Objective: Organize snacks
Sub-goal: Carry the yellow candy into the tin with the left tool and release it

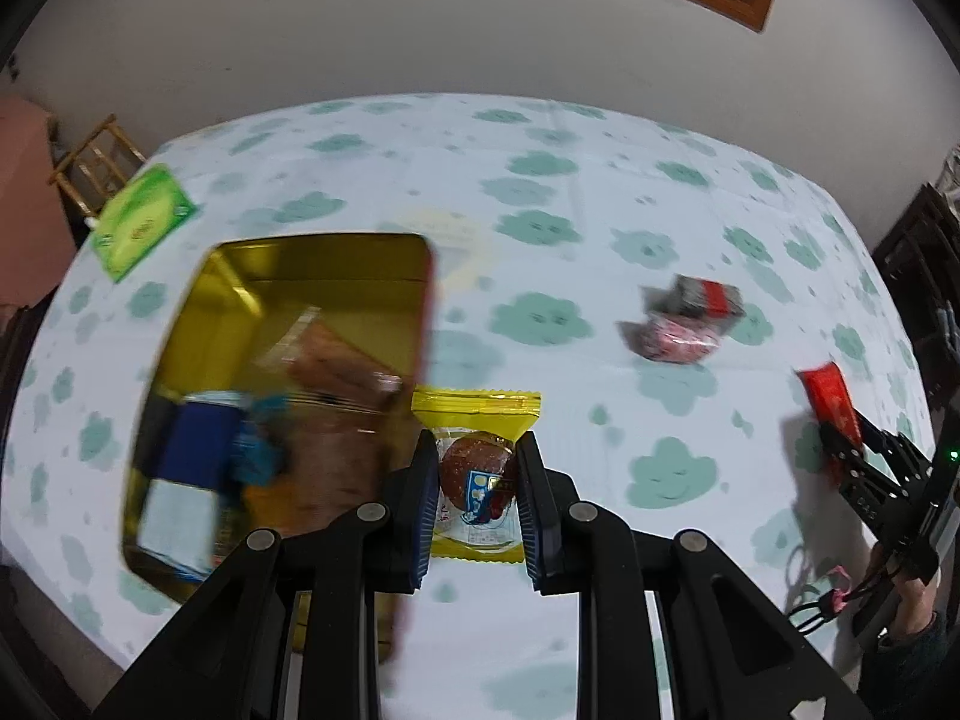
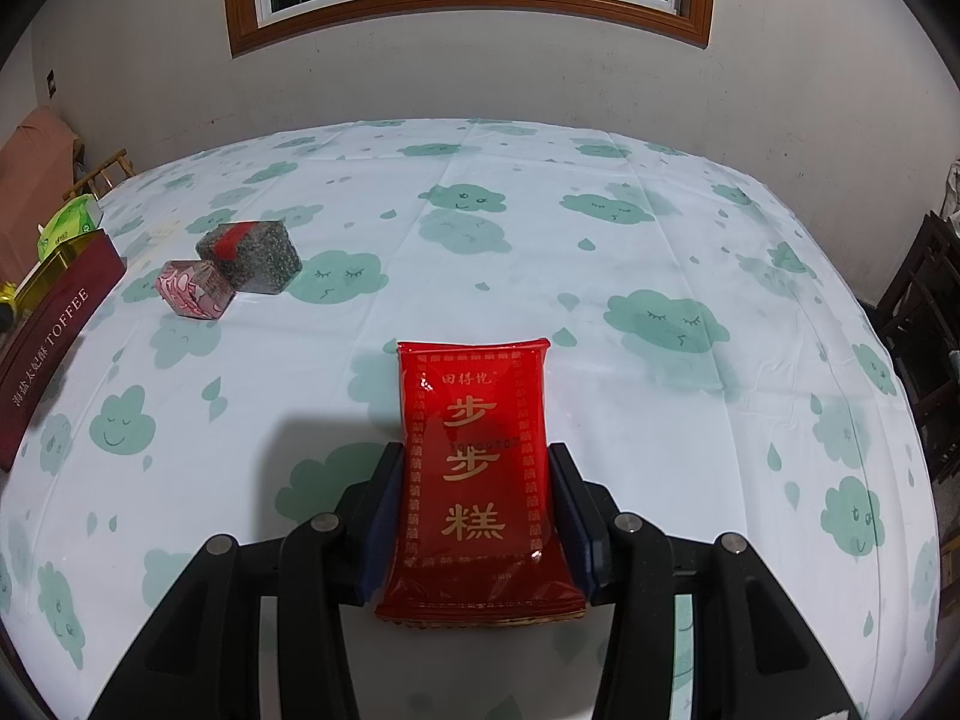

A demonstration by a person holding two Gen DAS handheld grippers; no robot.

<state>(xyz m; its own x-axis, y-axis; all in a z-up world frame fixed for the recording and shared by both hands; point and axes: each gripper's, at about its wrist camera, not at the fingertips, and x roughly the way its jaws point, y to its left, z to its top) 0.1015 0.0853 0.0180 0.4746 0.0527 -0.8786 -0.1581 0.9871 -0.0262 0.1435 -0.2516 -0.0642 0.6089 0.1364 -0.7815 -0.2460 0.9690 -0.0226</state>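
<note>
In the tin: the gold-lined tin [image 1: 282, 396] at left of the left wrist view already holds several snacks, a blue pack and brown ones among them, though blur hides the count
Left tongs [image 1: 477, 501]: closed tight on a yellow-edged snack packet [image 1: 477, 414] with a round brown cake inside, held just beside the tin's right rim at lower centre
Right tongs [image 2: 477, 516]: closed on the sides of a red snack packet [image 2: 480, 468] at lower centre of the right wrist view, over the desk [image 2: 600, 240]
Left to do: by my reading 2 packets are in hand but not yet in the tin, and 2 wrapped blocks, a dark block with a red band [image 2: 249, 264] and a pink block [image 2: 195, 288], lie touching on the desk at left
Left view only: the tin's inside; the right tongs with the red packet at the right edge
Right view only: the tin's maroon side lettered TOFFEE; the red packet's gold print; both blocks sharp
</note>
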